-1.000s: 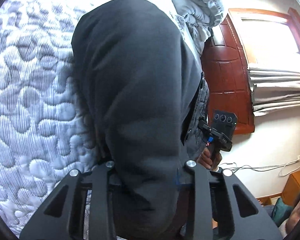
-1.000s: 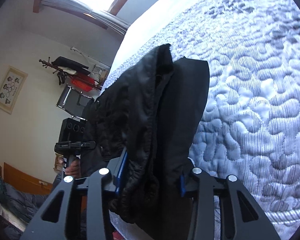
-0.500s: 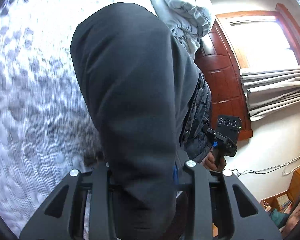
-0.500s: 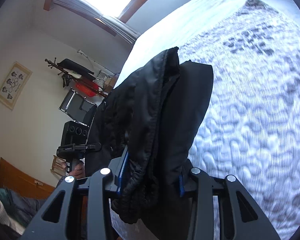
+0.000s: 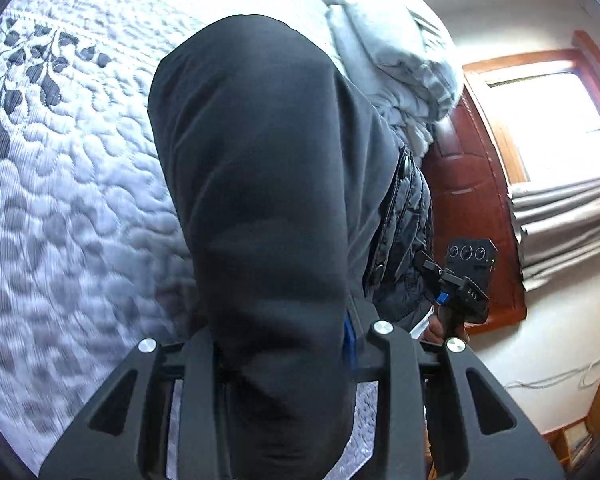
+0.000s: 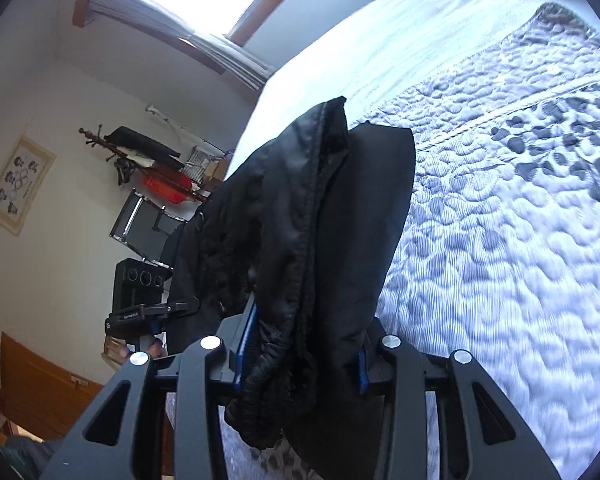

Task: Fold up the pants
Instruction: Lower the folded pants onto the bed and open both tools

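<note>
Grip: left gripper [image 5: 280, 344] and right gripper [image 6: 300, 360] each clamp the pants [image 5: 260, 180] bunched between the jaws.
Advice: we keep both edges level, probably above the bed [image 5: 60, 200].

Dark pants [image 5: 268, 200] in left gripper [image 5: 284, 344] jaws, over quilted bed [image 5: 60, 200].

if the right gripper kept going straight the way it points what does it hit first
The right gripper is shut on the pants, which fill the line ahead. Beyond them it would probably meet the quilt; depth is unclear.

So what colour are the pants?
Black padded pants, clearest in the right wrist view.
</note>
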Demonstrator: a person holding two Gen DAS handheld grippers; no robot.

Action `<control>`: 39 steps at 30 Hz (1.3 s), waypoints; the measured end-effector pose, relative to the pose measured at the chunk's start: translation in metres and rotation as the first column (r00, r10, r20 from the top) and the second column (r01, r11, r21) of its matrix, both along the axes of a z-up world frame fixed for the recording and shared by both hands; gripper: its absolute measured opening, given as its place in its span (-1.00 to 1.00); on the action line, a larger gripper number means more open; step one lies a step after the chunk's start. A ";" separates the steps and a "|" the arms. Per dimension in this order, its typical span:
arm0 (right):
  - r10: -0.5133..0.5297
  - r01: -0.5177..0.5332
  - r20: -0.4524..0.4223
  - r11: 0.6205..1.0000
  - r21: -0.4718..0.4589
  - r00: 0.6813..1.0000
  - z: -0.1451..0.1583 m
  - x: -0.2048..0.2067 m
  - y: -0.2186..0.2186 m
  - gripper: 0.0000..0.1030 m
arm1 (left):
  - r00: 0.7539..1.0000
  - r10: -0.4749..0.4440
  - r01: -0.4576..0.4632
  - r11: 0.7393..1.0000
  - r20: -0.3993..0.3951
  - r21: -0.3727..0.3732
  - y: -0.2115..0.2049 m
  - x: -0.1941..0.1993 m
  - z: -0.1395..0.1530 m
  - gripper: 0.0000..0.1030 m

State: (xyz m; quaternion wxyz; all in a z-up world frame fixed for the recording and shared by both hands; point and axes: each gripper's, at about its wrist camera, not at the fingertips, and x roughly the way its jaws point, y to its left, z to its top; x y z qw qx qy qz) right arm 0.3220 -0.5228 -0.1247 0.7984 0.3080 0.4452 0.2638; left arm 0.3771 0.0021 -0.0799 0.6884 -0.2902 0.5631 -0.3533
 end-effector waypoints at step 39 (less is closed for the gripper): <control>-0.233 0.226 -0.029 0.963 -0.149 0.972 -0.038 -0.096 -0.040 0.77 | 0.951 0.258 -0.301 0.896 0.169 0.328 0.062 -0.086 -0.005 0.94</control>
